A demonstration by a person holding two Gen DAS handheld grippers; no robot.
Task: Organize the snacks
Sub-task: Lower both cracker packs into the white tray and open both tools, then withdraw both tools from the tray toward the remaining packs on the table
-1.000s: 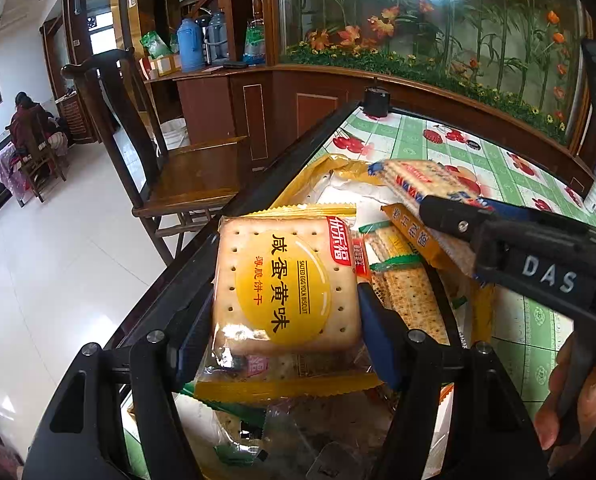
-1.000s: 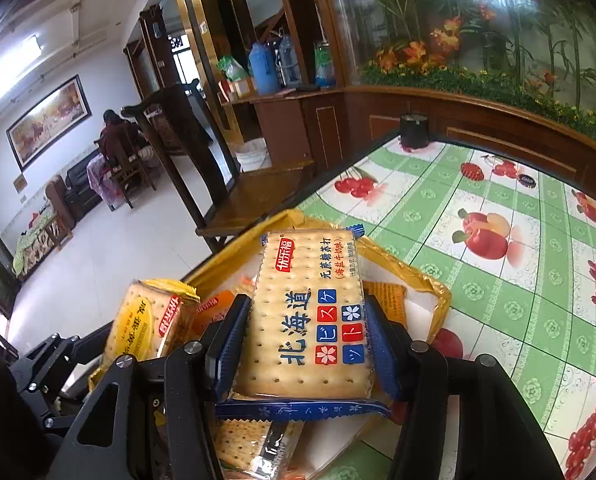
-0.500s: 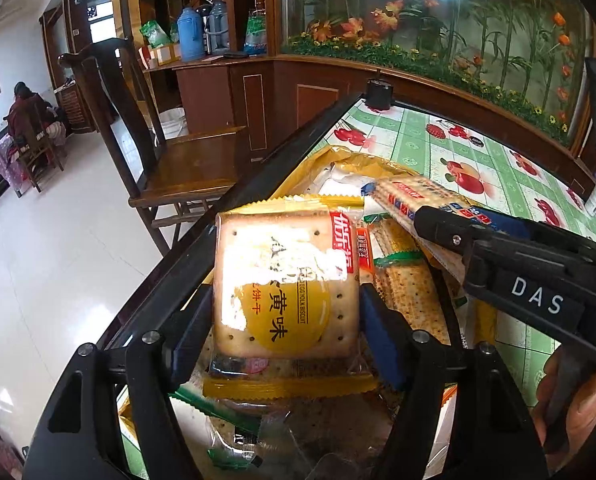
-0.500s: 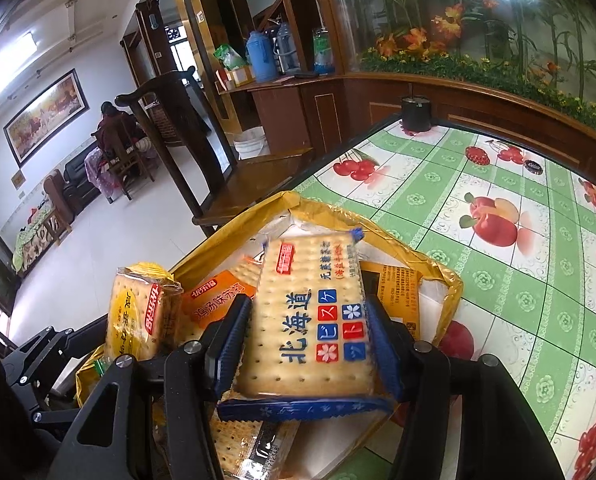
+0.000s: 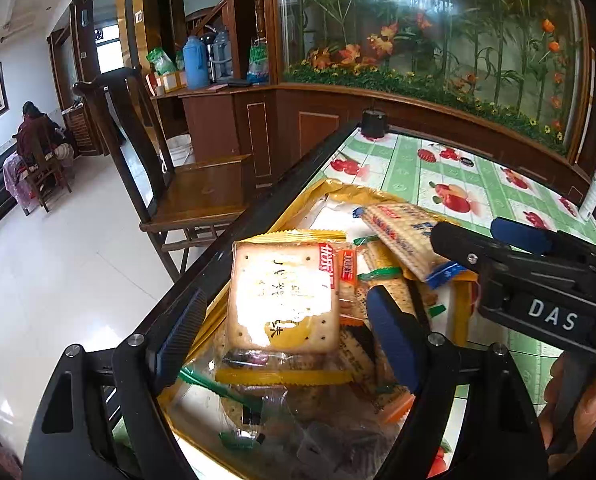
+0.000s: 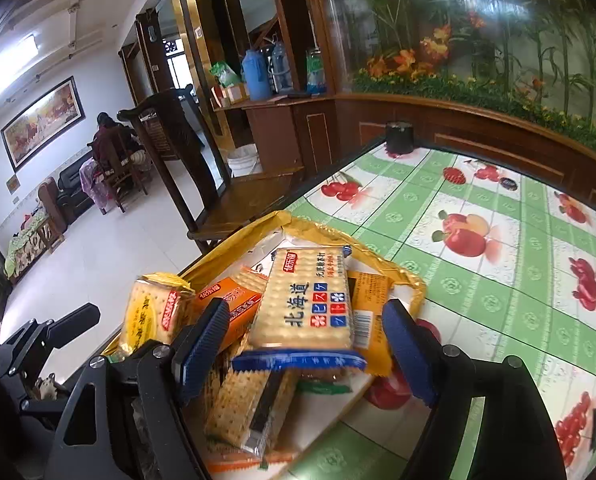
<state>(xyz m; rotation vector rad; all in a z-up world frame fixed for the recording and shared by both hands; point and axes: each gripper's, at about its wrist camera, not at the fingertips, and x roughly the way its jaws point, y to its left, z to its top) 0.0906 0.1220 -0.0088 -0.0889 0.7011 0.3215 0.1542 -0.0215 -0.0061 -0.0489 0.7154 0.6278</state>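
My left gripper (image 5: 286,324) is opening. A yellow salted-egg cracker packet (image 5: 282,304) lies between its blue pads, which stand clear of it on both sides. The packet rests on a heap of cracker packets in a yellow bag (image 5: 337,190). In the right wrist view my right gripper (image 6: 303,346) is opening too, and a blue-trimmed cracker packet (image 6: 305,300) lies flat between its pads, touching neither. This packet tops the same heap in the yellow bag (image 6: 258,228), beside an orange packet (image 6: 230,304) and the yellow packet (image 6: 154,312).
The bag sits by the dark left edge of a table with a green fruit-print cloth (image 6: 477,208). A wooden chair (image 5: 202,196) stands just off that edge. A black cup (image 6: 399,136) marks the far corner. A person sits far off at the left.
Both grippers went from shut on their packets to open. The yellow packet and the blue-trimmed packet now lie loose on the heap, and both grippers have drawn back slightly.
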